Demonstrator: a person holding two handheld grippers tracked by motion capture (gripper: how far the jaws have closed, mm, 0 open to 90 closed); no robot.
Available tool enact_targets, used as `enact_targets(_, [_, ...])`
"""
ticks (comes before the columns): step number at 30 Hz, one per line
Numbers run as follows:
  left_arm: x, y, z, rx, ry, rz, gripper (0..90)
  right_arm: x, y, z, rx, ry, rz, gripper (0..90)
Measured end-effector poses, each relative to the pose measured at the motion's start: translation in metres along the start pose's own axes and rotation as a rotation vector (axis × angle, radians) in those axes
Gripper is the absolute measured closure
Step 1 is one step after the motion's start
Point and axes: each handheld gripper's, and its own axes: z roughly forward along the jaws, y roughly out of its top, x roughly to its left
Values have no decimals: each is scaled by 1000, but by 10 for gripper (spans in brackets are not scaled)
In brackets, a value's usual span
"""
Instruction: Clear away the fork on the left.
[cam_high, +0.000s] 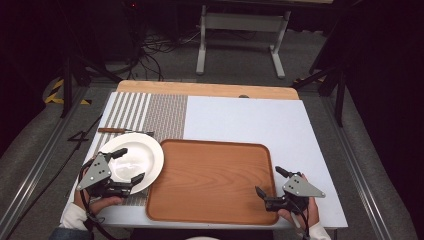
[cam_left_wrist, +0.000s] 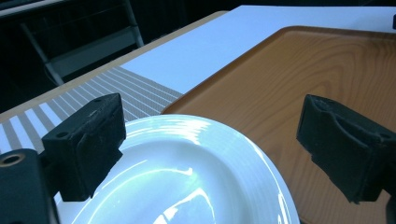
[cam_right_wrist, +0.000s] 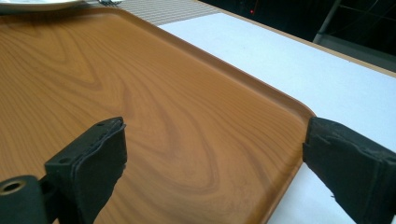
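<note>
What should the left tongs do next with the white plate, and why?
Probably ease down and close on the plate's near rim. The left tongs are wide open over it, holding nothing, and the wooden tray beside it lies bare.

White table (cam_high: 240, 120): striped mat (cam_high: 150, 112), wooden tray (cam_high: 210, 182).
</note>
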Motion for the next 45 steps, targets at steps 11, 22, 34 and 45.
enact_targets(11, [5,-2,-3,18,0,-7,75,2,2,-1,-12,1,-12,72])
enact_targets(22, [32,2,-7,75,40,16,68,1,-2,-7,-5,-16,3,72])
enact_targets(34, [73,4,-7,162,9,7,100,3,-1,-7,0,-21,5,72])
enact_targets(45, [145,25,17,379,11,11,132,2,-2,-3,13,-16,4,71])
